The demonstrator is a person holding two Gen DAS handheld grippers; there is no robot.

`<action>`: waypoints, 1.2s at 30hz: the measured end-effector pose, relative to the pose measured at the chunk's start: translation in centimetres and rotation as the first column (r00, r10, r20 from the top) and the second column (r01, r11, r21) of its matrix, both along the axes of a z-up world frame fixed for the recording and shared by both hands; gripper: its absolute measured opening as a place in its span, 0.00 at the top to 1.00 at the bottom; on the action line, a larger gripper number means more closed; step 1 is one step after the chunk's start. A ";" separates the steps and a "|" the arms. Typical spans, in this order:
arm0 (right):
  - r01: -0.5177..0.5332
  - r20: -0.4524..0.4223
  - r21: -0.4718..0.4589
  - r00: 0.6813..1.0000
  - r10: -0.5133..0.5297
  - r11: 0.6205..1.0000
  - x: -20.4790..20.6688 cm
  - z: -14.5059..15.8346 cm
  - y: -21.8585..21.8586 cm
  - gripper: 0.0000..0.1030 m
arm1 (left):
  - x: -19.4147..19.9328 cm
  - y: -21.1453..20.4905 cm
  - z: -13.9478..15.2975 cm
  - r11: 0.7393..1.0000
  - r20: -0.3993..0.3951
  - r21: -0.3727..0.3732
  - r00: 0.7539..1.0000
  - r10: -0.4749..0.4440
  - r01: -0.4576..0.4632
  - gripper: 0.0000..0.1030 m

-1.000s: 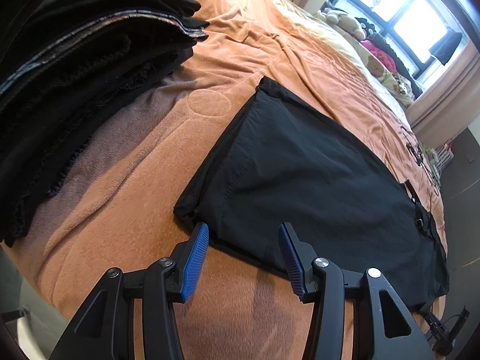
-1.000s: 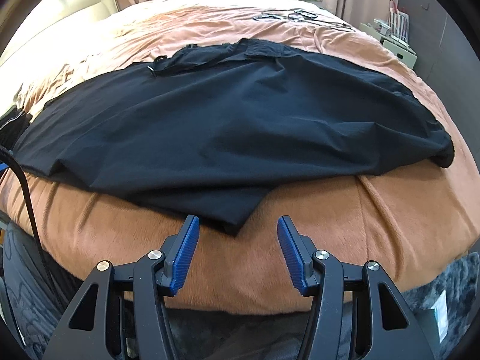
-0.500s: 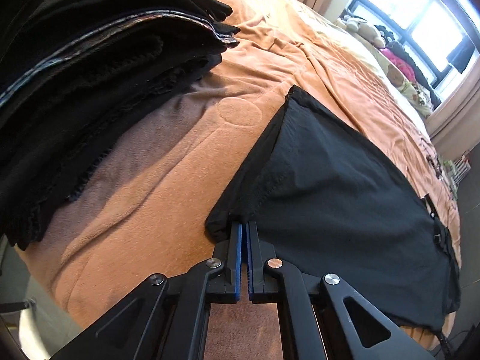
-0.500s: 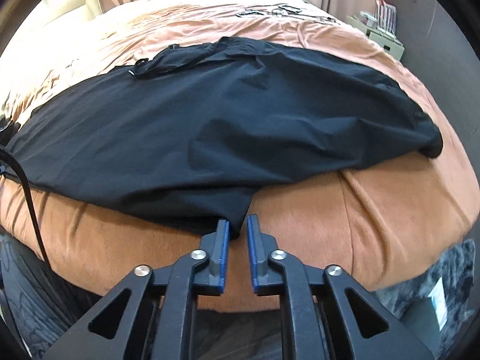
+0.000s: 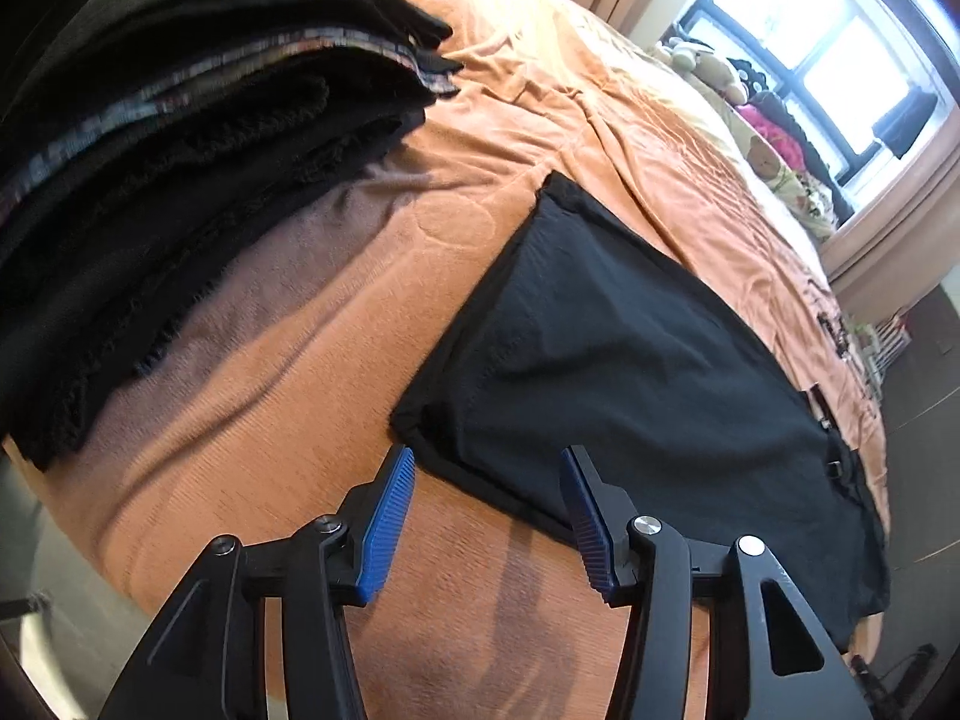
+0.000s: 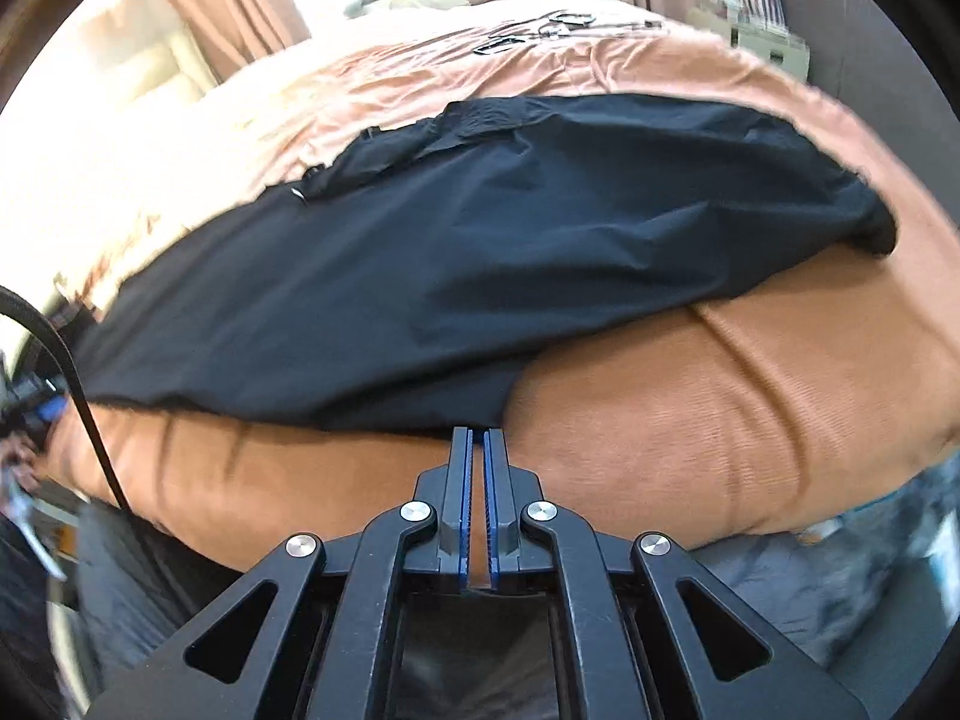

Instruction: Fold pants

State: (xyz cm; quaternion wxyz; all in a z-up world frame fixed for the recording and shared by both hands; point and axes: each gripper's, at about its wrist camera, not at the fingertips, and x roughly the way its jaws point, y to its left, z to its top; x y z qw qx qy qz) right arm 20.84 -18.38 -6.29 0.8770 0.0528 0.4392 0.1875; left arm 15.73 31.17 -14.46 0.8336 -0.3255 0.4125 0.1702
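Pants [image 5: 630, 372] flat on orange bedspread [image 5: 288, 396]: left gripper [image 5: 486, 516] just reopened, empty, hem edge between pads; right gripper [image 6: 477, 450] just closed, seemingly pinching near edge, fold not started.

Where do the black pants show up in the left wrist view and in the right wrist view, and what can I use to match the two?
Left wrist view: the black fabric pants run from the centre to the lower right, one hem corner between the open left tool tips.
Right wrist view: they span the middle, near edge at the shut right tool.
Shared landmark: the orange bedspread under them.
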 end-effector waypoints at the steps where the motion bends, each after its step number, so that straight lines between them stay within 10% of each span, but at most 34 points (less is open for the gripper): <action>1: 0.000 -0.013 0.025 1.000 0.000 1.000 0.1 -0.3 -0.3 0.99 | 0.0 0.1 -0.2 1.000 0.001 -0.022 1.000 0.003 -0.003 0.48; 5: 0.009 -0.052 0.123 0.999 -0.003 0.992 1.2 -1.3 -1.2 0.97 | 0.0 0.2 -1.1 0.995 0.010 -0.101 1.000 0.020 -0.018 0.48; 10: 0.041 -0.067 0.229 0.997 -0.026 0.973 1.6 -2.0 -2.9 0.54 | 0.0 0.4 -2.1 0.984 0.014 -0.170 0.999 0.051 -0.048 0.48; 31: 0.146 -0.161 0.435 0.984 -0.083 0.889 3.0 -5.5 -4.0 0.54 | 1.5 1.1 -3.6 0.966 0.146 -0.215 0.973 0.179 -0.145 0.50; 36: 0.201 -0.227 0.504 0.969 -0.096 0.840 3.6 -7.2 -4.7 0.88 | 1.8 1.4 -4.0 0.962 0.122 -0.202 0.970 0.211 -0.183 0.86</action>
